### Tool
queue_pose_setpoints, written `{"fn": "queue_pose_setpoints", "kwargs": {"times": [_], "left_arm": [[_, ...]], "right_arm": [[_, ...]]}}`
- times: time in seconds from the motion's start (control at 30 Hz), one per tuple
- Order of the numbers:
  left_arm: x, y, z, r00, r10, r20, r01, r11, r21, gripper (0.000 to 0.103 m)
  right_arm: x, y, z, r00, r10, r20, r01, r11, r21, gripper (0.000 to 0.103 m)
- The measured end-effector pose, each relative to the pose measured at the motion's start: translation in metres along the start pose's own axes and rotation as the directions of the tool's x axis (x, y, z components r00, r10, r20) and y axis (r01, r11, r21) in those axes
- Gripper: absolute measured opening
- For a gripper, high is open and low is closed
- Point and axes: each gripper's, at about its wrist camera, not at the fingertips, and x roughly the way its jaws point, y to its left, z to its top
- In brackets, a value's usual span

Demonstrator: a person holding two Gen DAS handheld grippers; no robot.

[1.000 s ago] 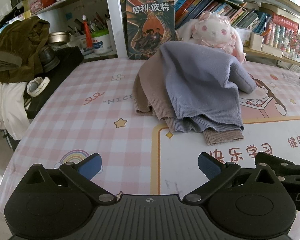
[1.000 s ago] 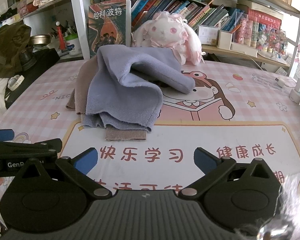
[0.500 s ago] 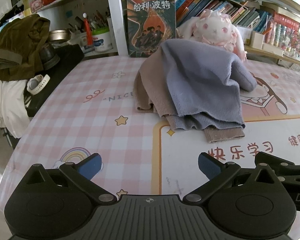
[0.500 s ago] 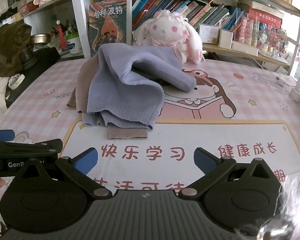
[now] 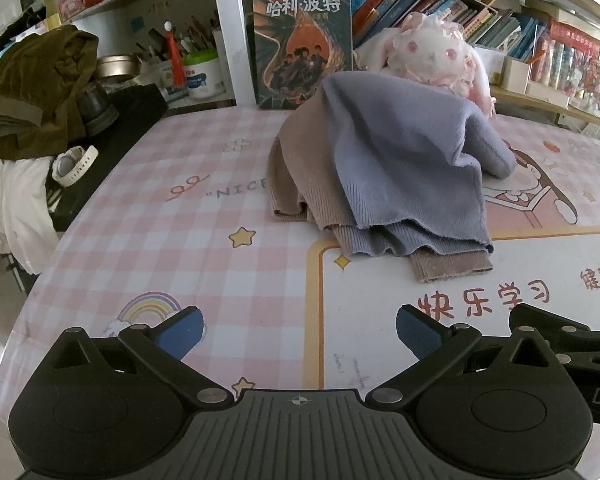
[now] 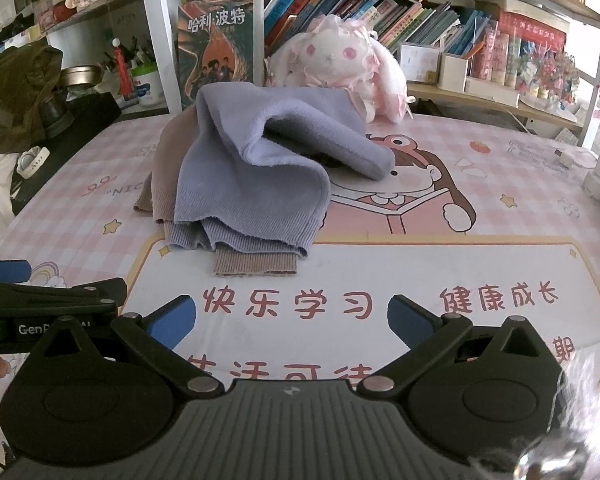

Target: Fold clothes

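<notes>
A lavender knit sweater lies crumpled on top of a beige knit sweater in the middle of the table; both also show in the right wrist view, lavender over beige. My left gripper is open and empty, low over the table's near edge, well short of the pile. My right gripper is open and empty beside it, over the white panel of the mat. The left gripper's arm shows at the left edge of the right wrist view.
A pink checked cartoon mat covers the table. A plush rabbit and an upright book stand behind the pile before bookshelves. An olive garment and a white watch lie at the left.
Both grippers have edged slightly forward toward the sweater pile and stayed open. The clothes have not moved.
</notes>
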Motion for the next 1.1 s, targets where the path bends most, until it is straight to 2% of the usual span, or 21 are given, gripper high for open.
{"fn": "queue_pose_setpoints", "kwargs": {"times": [0.5,0.67,0.77,0.9,0.97,1.1], "left_arm": [[0.012,-0.017,-0.001,0.999,0.001,-0.044,-0.001,1.000,-0.015,0.103],[0.016,-0.029,0.006,1.000,-0.017,-0.022,0.017,1.000,-0.007,0.103],[0.017,-0.040,0.014,1.000,-0.011,0.008,0.011,1.000,0.020,0.103],[0.021,-0.060,0.026,0.996,0.017,0.089,-0.026,0.995,0.099,0.103],[0.027,-0.069,0.036,0.995,0.015,0.095,-0.026,0.993,0.114,0.103],[0.043,-0.086,0.063,0.997,-0.005,0.075,-0.003,0.995,0.100,0.103]], "right_arm": [[0.010,-0.018,-0.005,0.999,0.035,-0.040,-0.034,0.999,0.034,0.103],[0.019,-0.035,-0.002,0.994,0.091,-0.059,-0.087,0.994,0.069,0.103],[0.026,-0.053,0.005,0.989,0.137,-0.055,-0.129,0.983,0.134,0.103],[0.039,-0.082,0.020,0.976,0.213,-0.047,-0.193,0.942,0.274,0.103],[0.049,-0.097,0.029,0.966,0.255,-0.037,-0.227,0.911,0.345,0.101],[0.078,-0.128,0.052,0.936,0.352,0.000,-0.305,0.812,0.498,0.098]]}}
